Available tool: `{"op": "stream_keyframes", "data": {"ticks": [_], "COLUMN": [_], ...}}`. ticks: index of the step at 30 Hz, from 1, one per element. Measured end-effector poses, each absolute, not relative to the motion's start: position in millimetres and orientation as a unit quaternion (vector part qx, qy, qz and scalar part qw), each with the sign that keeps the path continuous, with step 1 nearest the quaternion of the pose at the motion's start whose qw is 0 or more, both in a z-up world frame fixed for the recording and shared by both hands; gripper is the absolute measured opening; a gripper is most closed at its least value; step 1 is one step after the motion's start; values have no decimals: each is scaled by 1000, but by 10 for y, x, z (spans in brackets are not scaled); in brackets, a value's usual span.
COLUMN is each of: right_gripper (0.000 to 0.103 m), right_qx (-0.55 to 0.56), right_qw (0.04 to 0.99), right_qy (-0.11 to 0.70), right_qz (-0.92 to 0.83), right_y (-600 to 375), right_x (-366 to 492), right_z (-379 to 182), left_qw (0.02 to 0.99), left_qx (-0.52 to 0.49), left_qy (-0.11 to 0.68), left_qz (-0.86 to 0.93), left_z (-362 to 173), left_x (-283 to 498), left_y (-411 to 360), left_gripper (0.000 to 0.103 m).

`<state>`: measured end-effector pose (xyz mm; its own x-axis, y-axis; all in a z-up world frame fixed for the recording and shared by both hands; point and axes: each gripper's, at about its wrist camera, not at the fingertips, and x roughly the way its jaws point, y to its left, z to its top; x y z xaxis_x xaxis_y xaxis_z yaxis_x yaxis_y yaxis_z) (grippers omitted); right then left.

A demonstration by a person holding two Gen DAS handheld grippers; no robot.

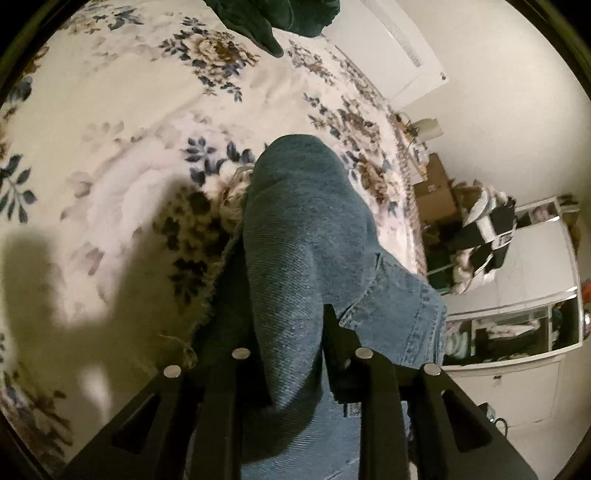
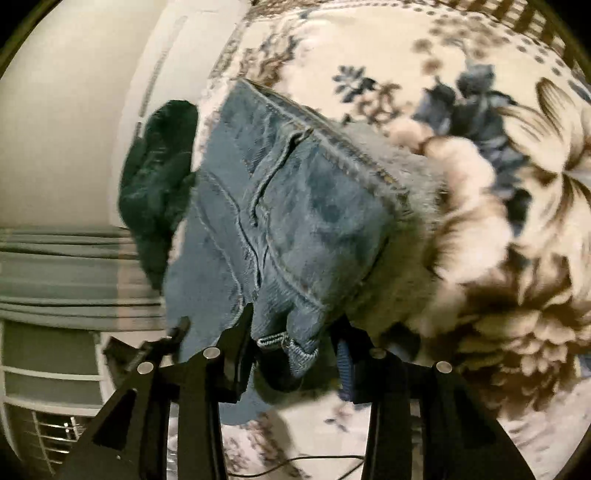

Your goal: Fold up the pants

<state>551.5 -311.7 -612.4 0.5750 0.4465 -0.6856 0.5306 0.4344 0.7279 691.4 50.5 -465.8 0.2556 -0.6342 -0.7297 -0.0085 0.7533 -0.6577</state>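
A pair of blue denim pants (image 1: 295,236) hangs lifted over a bed with a floral blanket (image 1: 122,147). My left gripper (image 1: 291,332) is shut on a bunched fold of the pants, which drapes forward over the fingers and down to the blanket. In the right wrist view the pants (image 2: 295,206) show their waistband, fly and seams. My right gripper (image 2: 295,332) is shut on the denim near a belt loop, holding it above the blanket (image 2: 498,184). Both pairs of fingertips are hidden in the cloth.
A dark green garment (image 1: 273,18) lies at the far end of the bed, also in the right wrist view (image 2: 159,184). White drawers with clothes piled on top (image 1: 517,277) stand beside the bed. A wall and a grey curtain (image 2: 66,273) are at left.
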Motion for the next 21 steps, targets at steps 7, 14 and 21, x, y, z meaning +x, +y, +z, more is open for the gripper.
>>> {"op": "stream_keyframes", "data": {"ticks": [7,14,21], "right_gripper": [71,100,102], "right_qx": [387,199,113], "right_qw": [764,815,847], "right_qy": [508,524,491], "right_qz": [-88,-148,-167], "right_y": [-3014,-2670,-2440], "right_x": [5676,5590,5201], "right_z": [-5459,-4593,-3677], "left_qw": [802,836,861], "left_qx": [-135,-15,26], "left_qy": [564,538,500], "left_qz": [-144,-109,-87], "left_z": [-4049,-3509,-2844], "left_x": [6593,6155,5684], "left_y": [272,-2,-76], "left_gripper": [42,87,87]}}
